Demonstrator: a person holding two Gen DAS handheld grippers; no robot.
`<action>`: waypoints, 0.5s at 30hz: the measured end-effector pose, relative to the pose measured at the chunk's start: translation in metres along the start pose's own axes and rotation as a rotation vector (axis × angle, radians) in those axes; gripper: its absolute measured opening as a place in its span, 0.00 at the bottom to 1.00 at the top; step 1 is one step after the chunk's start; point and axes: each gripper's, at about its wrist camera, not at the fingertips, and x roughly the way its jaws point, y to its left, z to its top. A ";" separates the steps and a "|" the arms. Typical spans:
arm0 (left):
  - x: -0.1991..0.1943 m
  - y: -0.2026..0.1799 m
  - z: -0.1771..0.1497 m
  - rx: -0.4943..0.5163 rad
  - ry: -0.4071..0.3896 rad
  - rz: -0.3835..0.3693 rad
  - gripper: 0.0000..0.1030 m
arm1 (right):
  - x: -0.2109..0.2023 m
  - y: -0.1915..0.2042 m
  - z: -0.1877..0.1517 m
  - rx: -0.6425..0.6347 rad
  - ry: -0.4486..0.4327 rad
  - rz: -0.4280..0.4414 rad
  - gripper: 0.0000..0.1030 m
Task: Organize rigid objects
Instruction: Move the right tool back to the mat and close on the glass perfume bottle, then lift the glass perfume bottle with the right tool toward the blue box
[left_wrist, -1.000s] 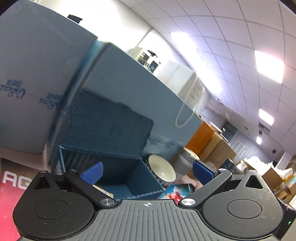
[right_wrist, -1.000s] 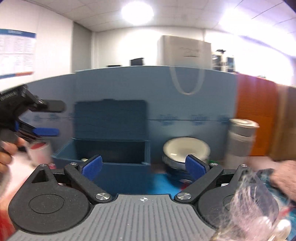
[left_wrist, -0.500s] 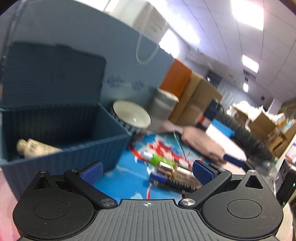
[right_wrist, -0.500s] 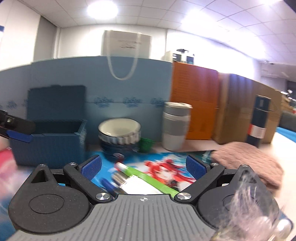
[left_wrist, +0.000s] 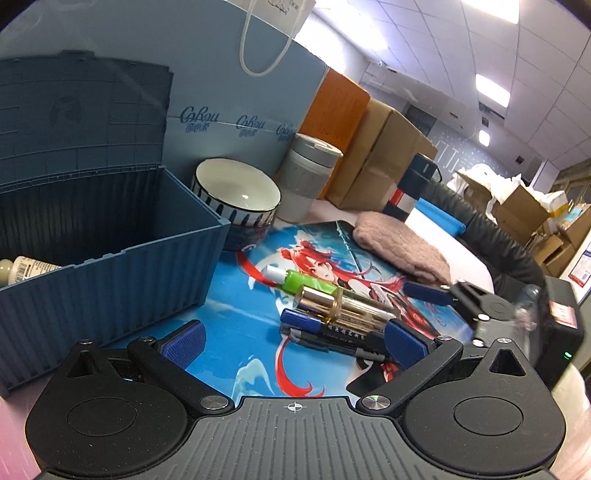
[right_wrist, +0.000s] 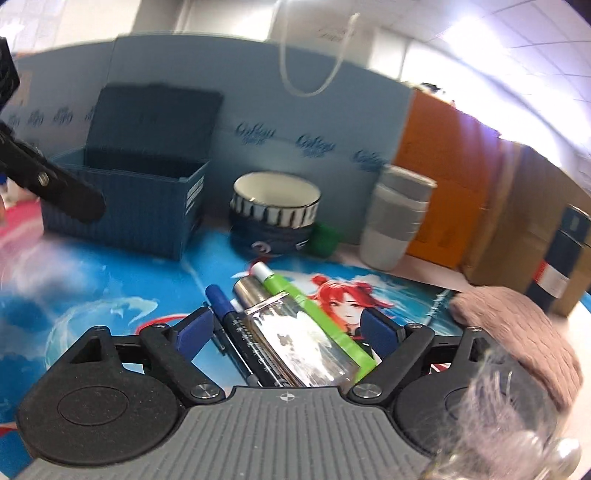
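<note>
1. I am looking at an office with a tiled ceiling; a pale blue board printed with a logo is standing along the back of the table (left_wrist: 436, 229), with orange and brown cartons stacked beside it.
2. A blue mat (left_wrist: 236, 325) printed with a red-haired cartoon figure is covering the table in front of me.
3. The dark blue storage box (left_wrist: 110, 280) is sitting on the left with its lid raised, and a pale bottle (left_wrist: 26, 269) is lying inside it.
4. A pink knitted cloth (right_wrist: 517, 332) is lying on the right of the mat.
5. A striped bowl (right_wrist: 275, 218) is standing just beside the box, and a grey-banded cup (right_wrist: 395, 221) is standing further right.
6. A clear bottle with a metallic cap (right_wrist: 295, 332), a green tube (right_wrist: 314, 310) and blue-capped markers (right_wrist: 236, 325) are lying together on the mat.
7. My right gripper (right_wrist: 288, 332) is spread wide, its fingers straddling that cluster without pinching anything.
8. My left gripper (left_wrist: 293, 343) is also spread, hovering low over the mat, with the cluster lying by its right finger.
</note>
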 end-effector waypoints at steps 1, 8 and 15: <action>-0.001 0.000 0.000 -0.001 0.000 0.001 1.00 | 0.005 -0.003 0.000 0.014 0.024 0.010 0.67; -0.007 0.003 0.002 -0.004 -0.015 -0.023 1.00 | 0.030 -0.024 0.001 0.079 0.102 0.030 0.55; -0.012 0.007 0.003 -0.013 -0.014 -0.019 1.00 | 0.055 -0.027 0.009 0.101 0.147 -0.017 0.38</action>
